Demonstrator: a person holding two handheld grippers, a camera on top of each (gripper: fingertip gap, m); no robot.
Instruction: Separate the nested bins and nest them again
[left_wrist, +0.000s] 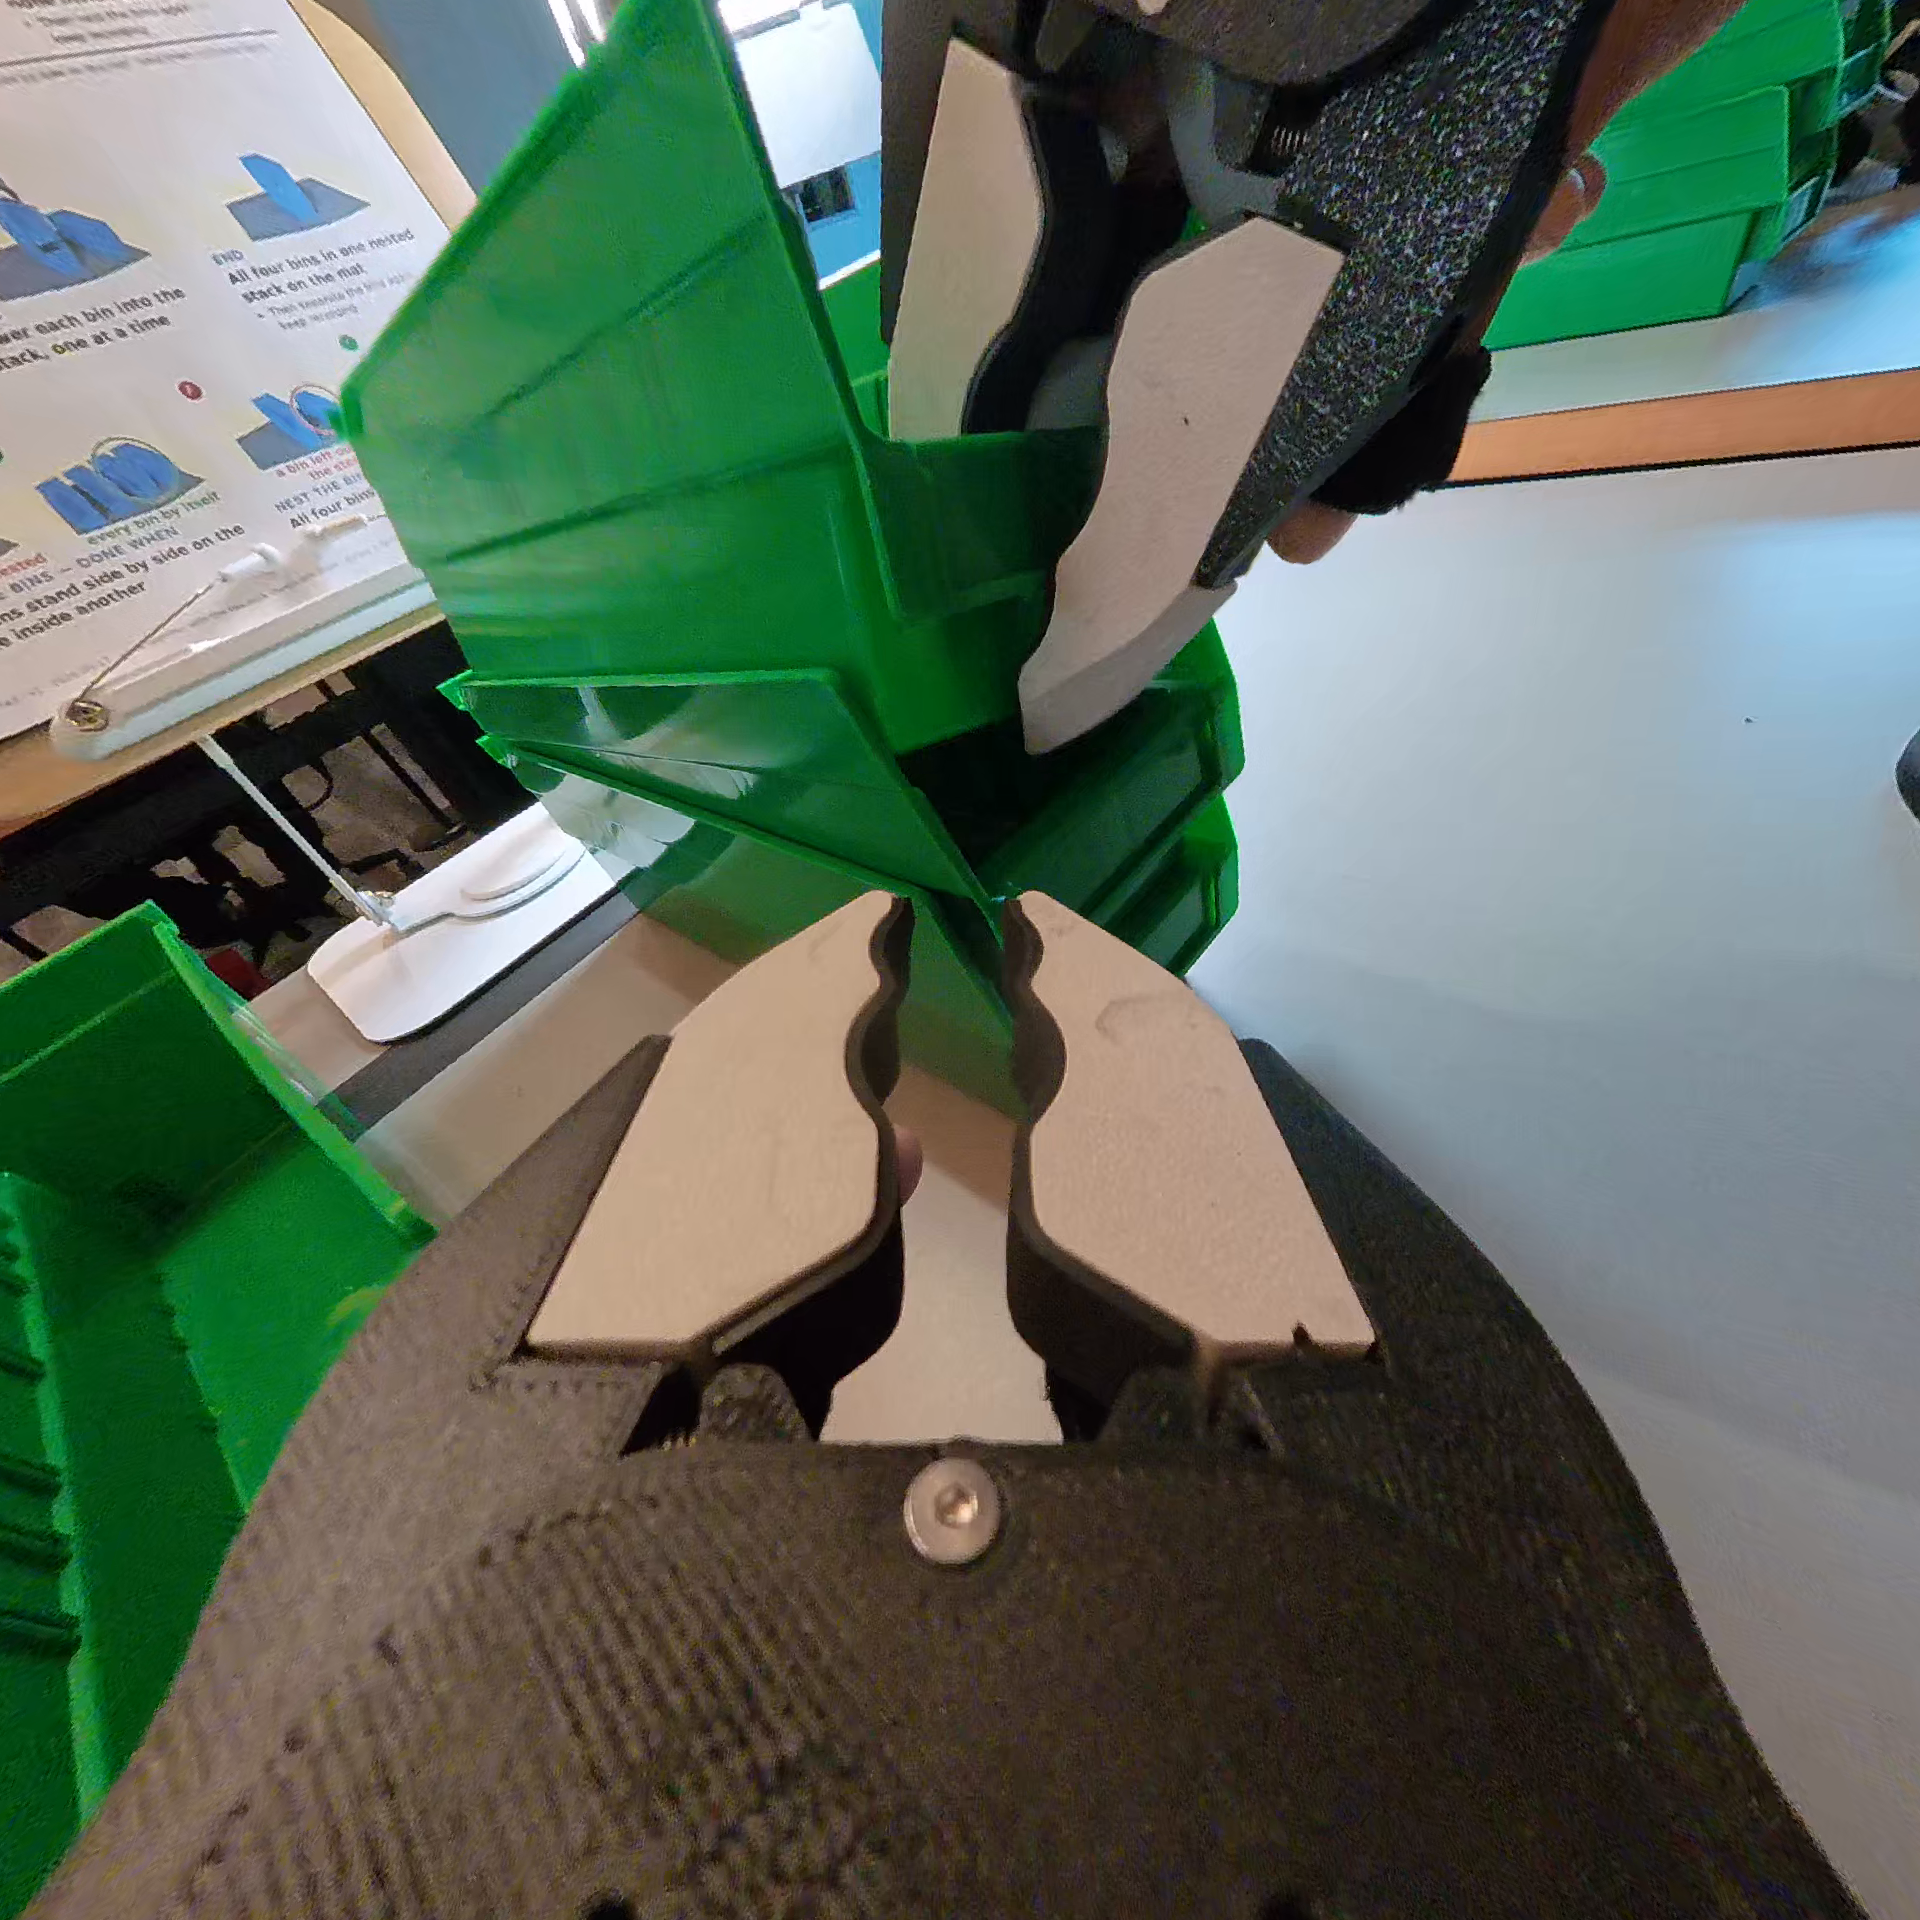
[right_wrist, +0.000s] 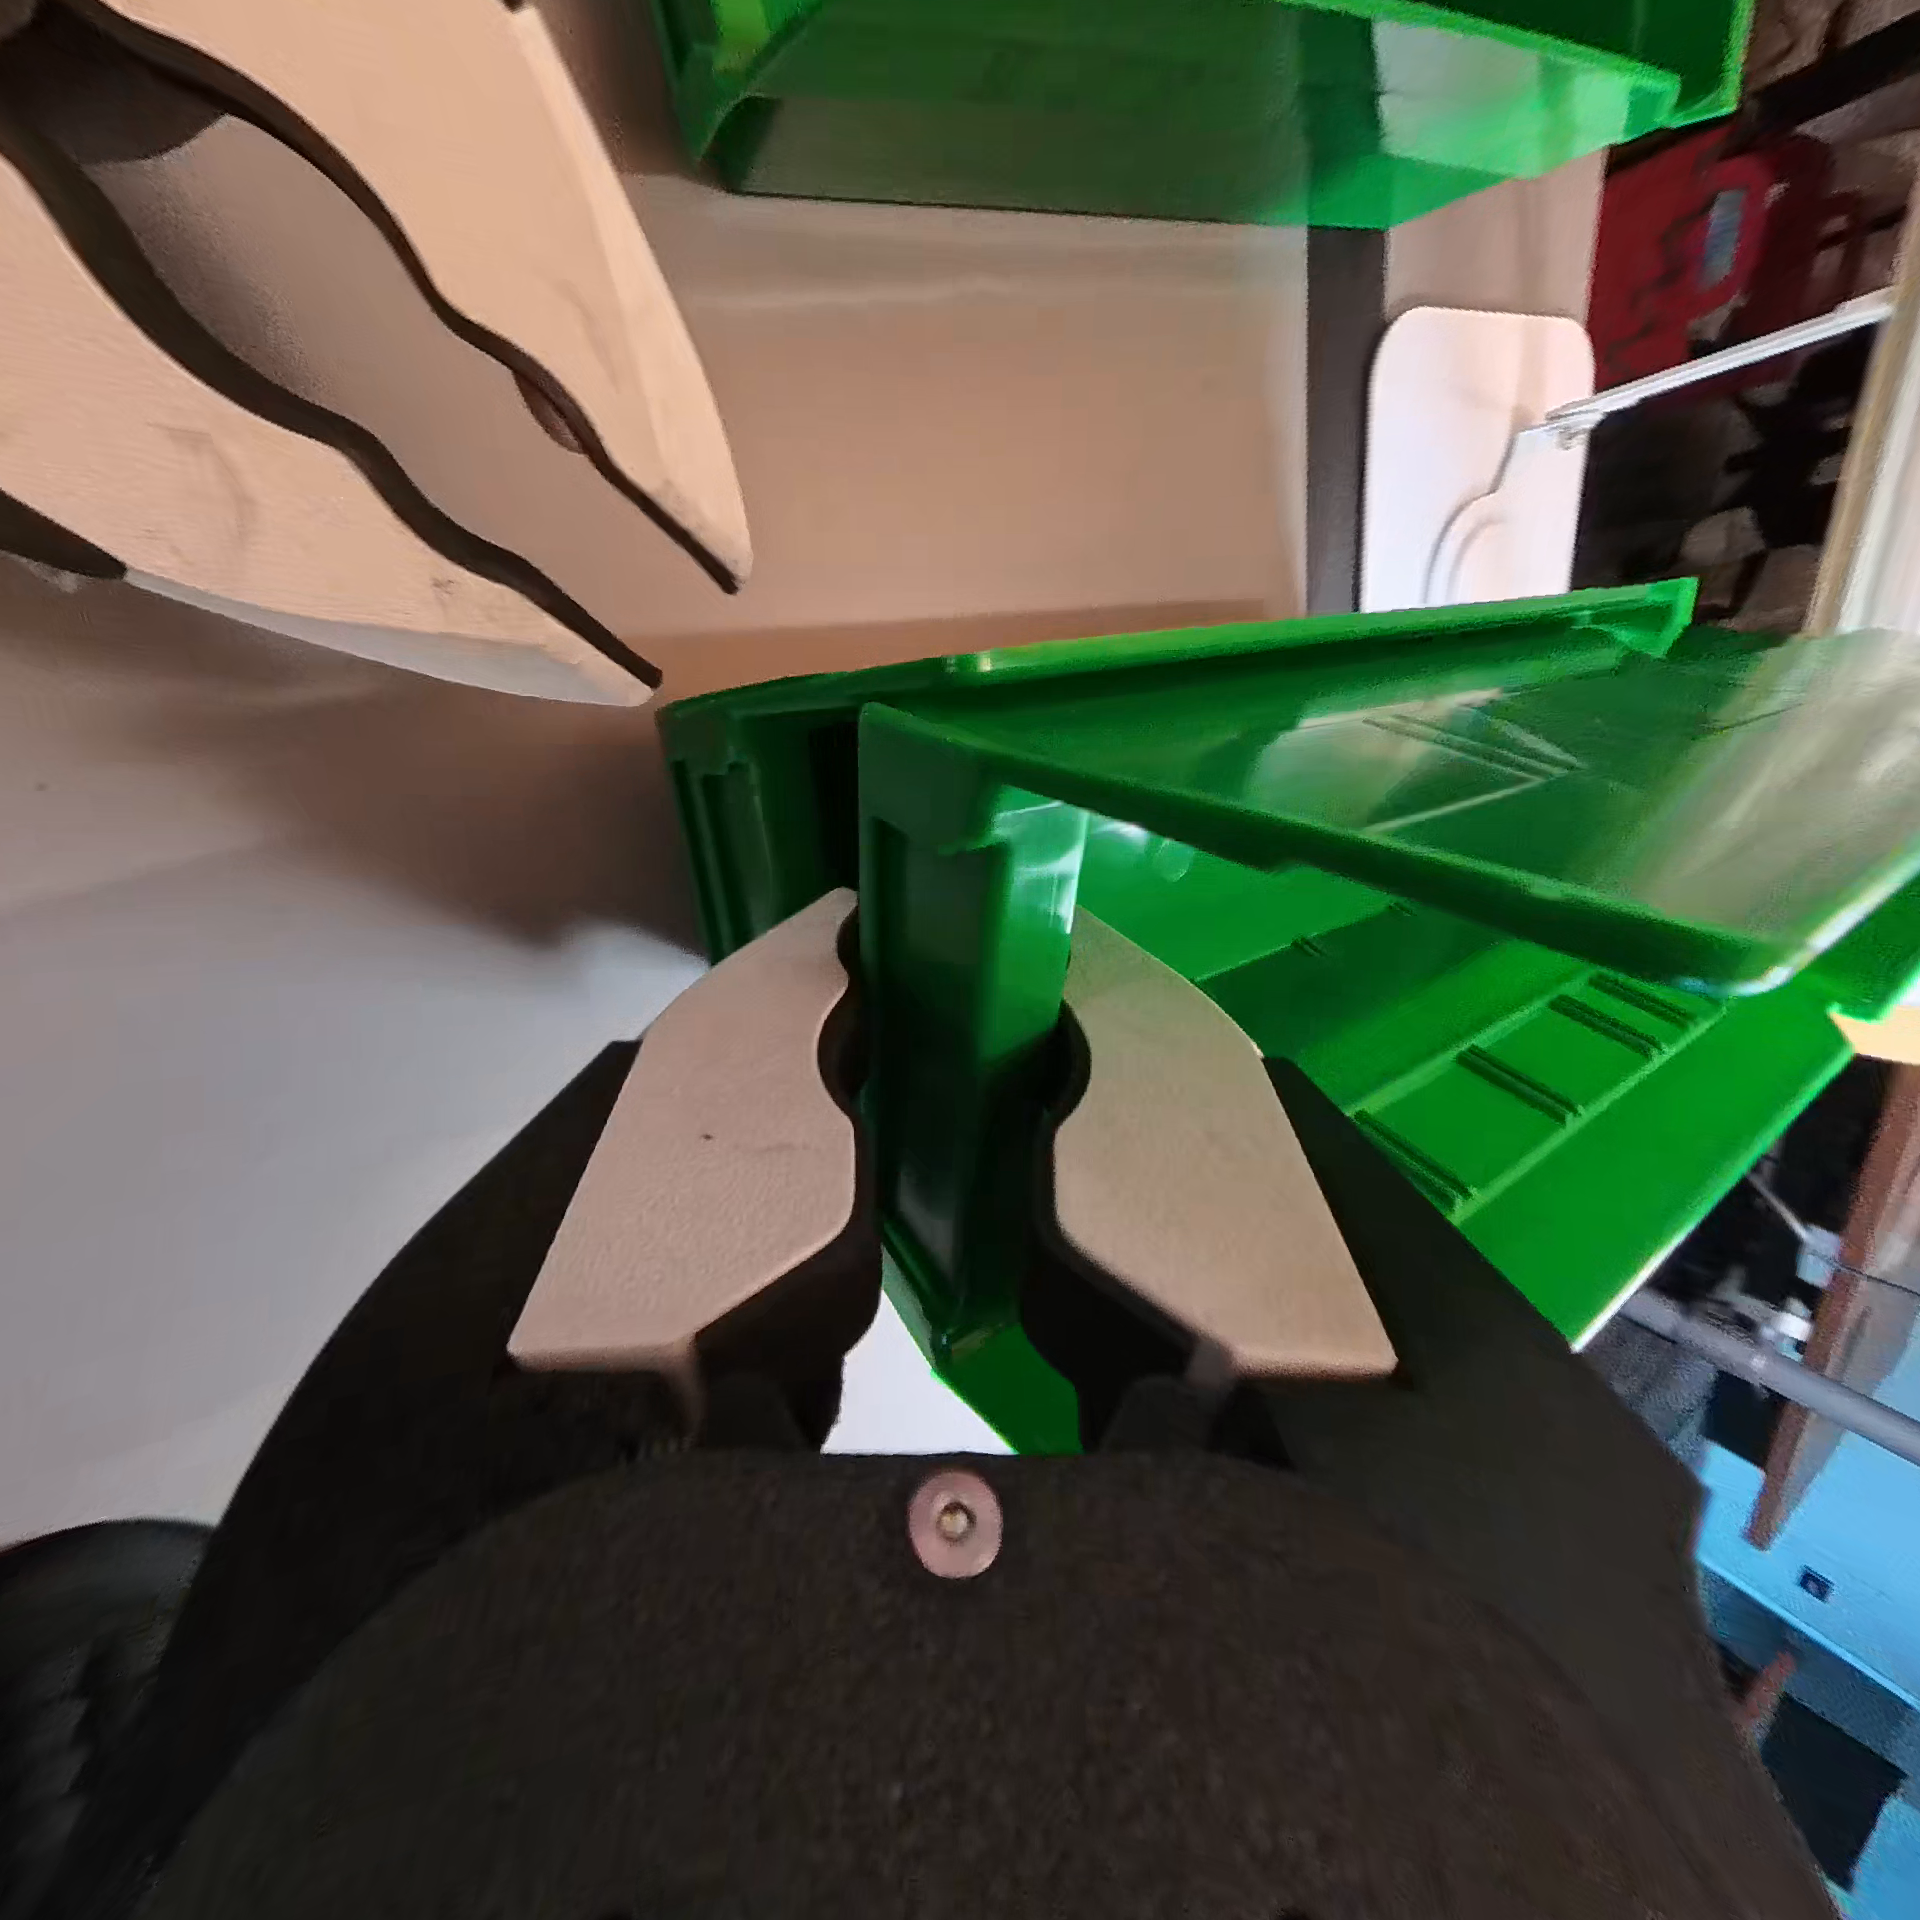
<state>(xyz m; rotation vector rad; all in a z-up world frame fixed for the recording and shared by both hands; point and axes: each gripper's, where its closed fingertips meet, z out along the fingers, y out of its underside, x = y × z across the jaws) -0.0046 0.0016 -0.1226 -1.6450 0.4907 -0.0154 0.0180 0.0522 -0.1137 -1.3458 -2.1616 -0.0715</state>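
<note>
We seem to be in a lab or workshop set up for practice trials. A printed instruction poster with blue diagrams (left_wrist: 156, 343) stands on a white clip stand (left_wrist: 436, 956) at the edge of a pale, wood-edged worktable (left_wrist: 1621, 831). Many identical green plastic storage bins (left_wrist: 1683, 197) are stacked on a neighbouring table behind.

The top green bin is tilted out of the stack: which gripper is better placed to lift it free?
Right. The right gripper is already shut on the top bin at its end wall. The left gripper pinches the rim of the lower bins, probably steadying them.
</note>
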